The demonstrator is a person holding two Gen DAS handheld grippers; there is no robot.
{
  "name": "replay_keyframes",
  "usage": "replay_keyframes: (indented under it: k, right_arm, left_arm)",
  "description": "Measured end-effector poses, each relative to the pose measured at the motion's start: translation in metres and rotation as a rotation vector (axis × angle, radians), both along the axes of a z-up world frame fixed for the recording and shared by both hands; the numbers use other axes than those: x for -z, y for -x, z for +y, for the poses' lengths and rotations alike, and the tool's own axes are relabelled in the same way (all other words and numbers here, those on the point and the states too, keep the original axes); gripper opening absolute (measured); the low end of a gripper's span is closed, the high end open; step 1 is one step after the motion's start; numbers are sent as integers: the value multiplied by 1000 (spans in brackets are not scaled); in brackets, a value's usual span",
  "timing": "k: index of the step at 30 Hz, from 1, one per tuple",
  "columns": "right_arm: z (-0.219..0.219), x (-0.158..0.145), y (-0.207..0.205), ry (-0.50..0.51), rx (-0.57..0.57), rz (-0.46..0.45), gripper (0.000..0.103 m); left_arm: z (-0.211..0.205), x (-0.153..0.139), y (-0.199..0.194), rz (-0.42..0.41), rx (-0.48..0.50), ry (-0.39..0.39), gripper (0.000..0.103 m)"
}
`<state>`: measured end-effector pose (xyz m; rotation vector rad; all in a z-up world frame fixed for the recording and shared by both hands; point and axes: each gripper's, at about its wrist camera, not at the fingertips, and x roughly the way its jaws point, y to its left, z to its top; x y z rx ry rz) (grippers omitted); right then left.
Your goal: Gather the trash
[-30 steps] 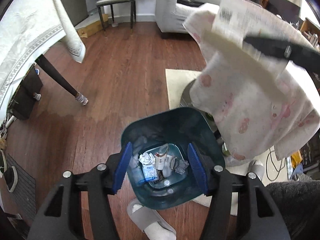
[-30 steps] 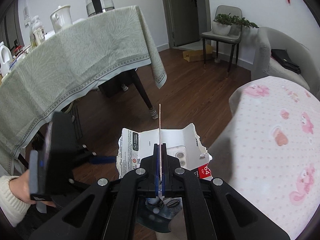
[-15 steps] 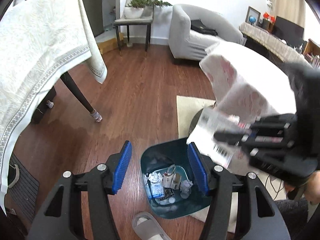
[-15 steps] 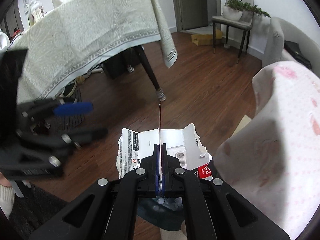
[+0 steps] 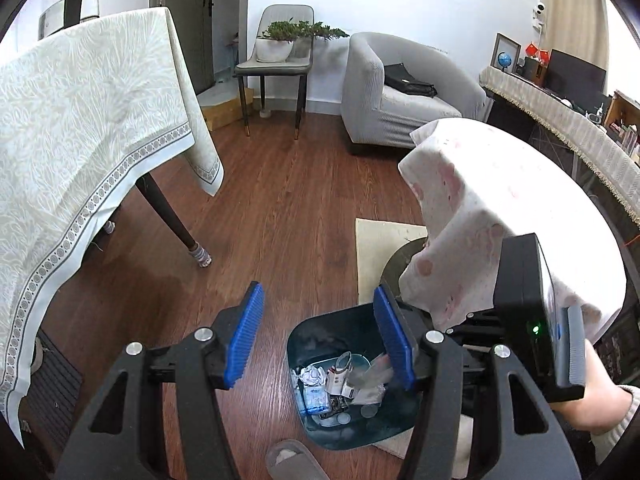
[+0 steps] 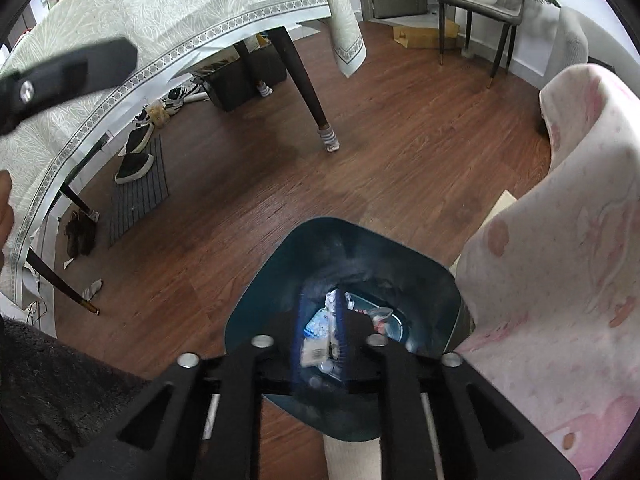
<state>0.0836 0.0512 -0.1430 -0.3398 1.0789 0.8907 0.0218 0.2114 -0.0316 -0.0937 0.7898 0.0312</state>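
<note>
Left gripper (image 5: 318,336) hung over the wood floor (image 5: 288,208), blue pads apart, nothing between them. Right gripper (image 6: 320,332) pointed down into the dark bin (image 6: 256,300); its jaws had just been opening, gap narrow, nothing gripped. Trash (image 6: 320,332) lay on the bin's bottom, beside a pink-spotted cloth (image 6: 560,280).

Wood floor (image 6: 400,152), dark teal bin (image 6: 272,280), cream rug (image 5: 372,248), slipper (image 5: 288,460)

My left tool (image 5: 318,338) was black plastic with ribbed blue pads (image 5: 245,342) and silver screws. The right tool (image 6: 322,330) matched it, its housing showing a green light. A cream knit cuff (image 5: 628,412) covered my right wrist.
</note>
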Motion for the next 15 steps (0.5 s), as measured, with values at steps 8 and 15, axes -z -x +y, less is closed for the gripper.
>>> replay_keyframes:
  k: [8,15]
  right_arm:
    - [-2,-10,5,-19,-14,-11,20]
    - [-15,-41,9,-76,-25,-73,20]
  left_arm:
    - [-6,-14,1,-39,9,-4,60]
    - [-15,-30,-4,-80,-14,-1,69]
